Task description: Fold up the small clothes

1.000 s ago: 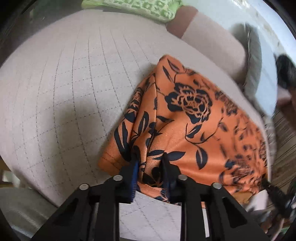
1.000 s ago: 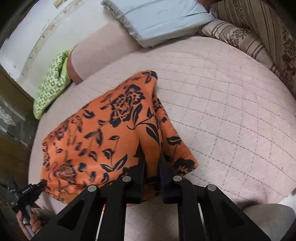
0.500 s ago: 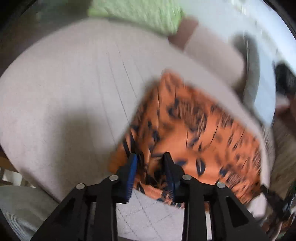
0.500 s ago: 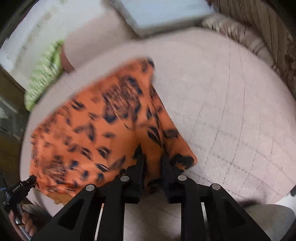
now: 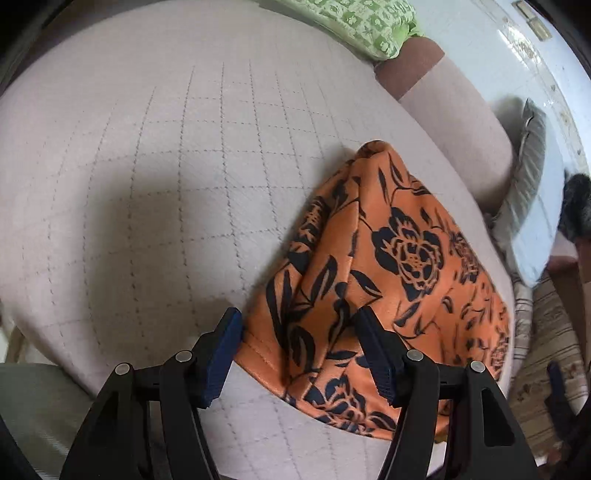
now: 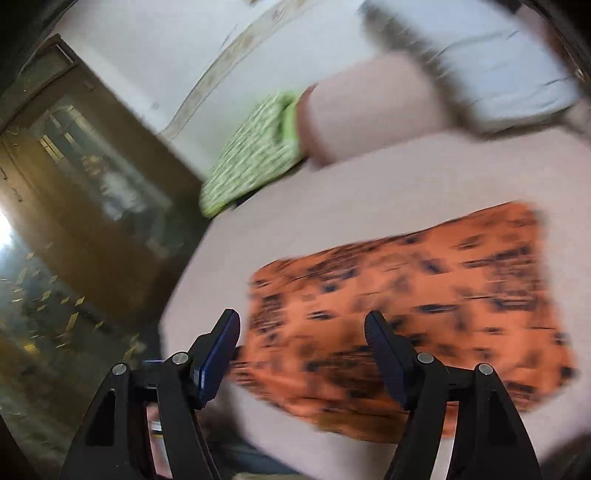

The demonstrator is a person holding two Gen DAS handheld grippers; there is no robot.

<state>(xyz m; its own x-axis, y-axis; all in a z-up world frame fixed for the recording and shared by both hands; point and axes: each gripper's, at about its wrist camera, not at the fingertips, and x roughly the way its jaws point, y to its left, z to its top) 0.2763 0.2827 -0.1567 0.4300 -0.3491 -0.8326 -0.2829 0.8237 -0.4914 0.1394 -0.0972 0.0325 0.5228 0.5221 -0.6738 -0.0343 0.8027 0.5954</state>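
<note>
Your left claw (image 5: pixel 297 349) gapes wide over the orange floral garment's (image 5: pixel 388 266) near hem on the quilted bed (image 5: pixel 166 166); your right claw (image 6: pixel 301 349) spreads wide too, bare quilt leftward.

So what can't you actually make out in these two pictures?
- Orange cloth with black flowers: in the right wrist view motion blur smears its print, so folds and edges are unreadable.
- Its near edge: in the left wrist view the black gripper fingers cover part of it.
- Green patterned cloth: cut off by the left view's top edge.
- Dark cabinet: blurred in the right view, contents unclear.
</note>
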